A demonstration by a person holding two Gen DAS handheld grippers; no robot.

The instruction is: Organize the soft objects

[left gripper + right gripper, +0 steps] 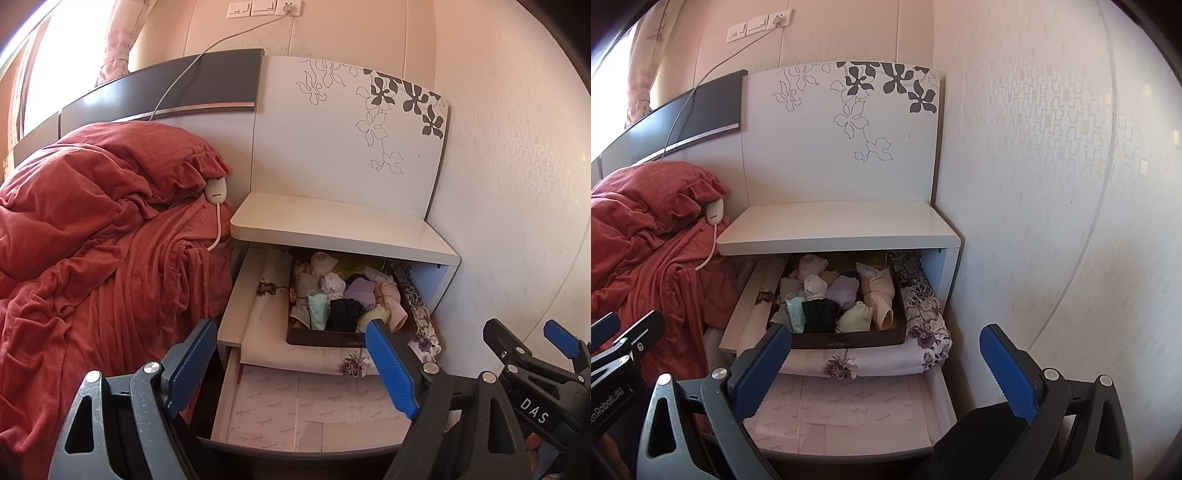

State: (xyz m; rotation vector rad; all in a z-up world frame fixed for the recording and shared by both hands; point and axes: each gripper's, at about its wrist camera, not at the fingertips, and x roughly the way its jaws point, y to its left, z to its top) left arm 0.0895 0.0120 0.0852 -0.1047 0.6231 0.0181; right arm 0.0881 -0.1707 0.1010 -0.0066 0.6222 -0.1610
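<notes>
Nearest the lenses: both grippers hung before the open nightstand, holding nothing.
Left gripper (291,365): jaws spread wide, blue pads (391,365) bare — released.
Right gripper (890,365): also spread wide and empty; in the left wrist view its body (532,373) carried the letters "DAS".
Writing on left gripper body: partly cut off in the right wrist view, something like "enRobot.AI" (607,402).
Lower drawer (314,413): pulled out, lined with pale sheets printed with a repeated script logo too small to read.
Upper drawer (746,314): open, with a folded floral cloth (923,325) under a dark box (846,339).
Soft objects (831,299): rolled socks and small garments — black, mint, lilac, cream, peach — packed inside the dark box.
Nightstand top (332,225): white slab beyond the drawers.
Bed side: red blanket (92,229), seen much more fully from the left wrist; a white corded controller (215,190) lay on it, its label unreadable.
Far wall: switches and a socket (759,26) with the cord plugged in.
</notes>
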